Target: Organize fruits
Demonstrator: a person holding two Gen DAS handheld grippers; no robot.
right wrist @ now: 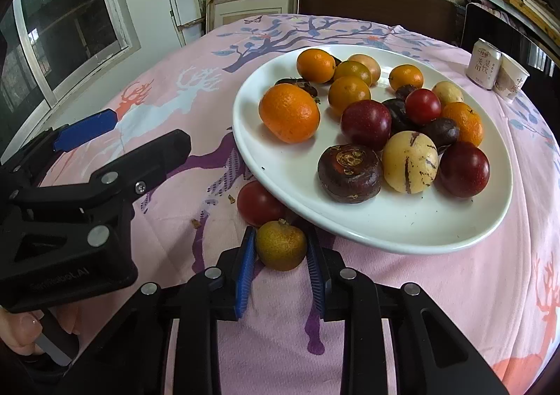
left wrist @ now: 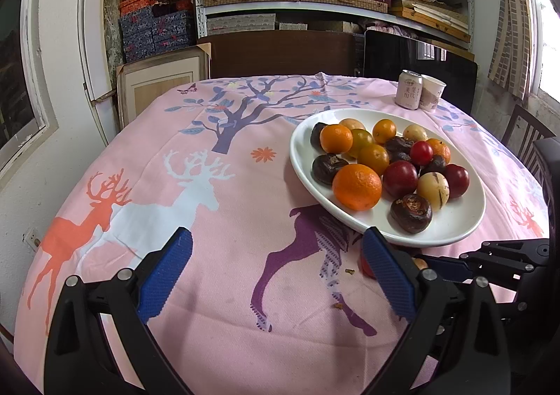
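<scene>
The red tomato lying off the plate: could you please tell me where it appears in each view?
Left wrist view: red tomato, lower right, mostly hidden behind the left gripper's right finger.
Right wrist view: tomato, lower centre, against the near rim.
Shared landmark: white plate.

The desk (left wrist: 217, 290) is lying open on the left and near side; the plate (left wrist: 304, 164) of fruit is blocking the right, with a can (left wrist: 408, 90) and cup (left wrist: 431, 92) standing far right.
</scene>
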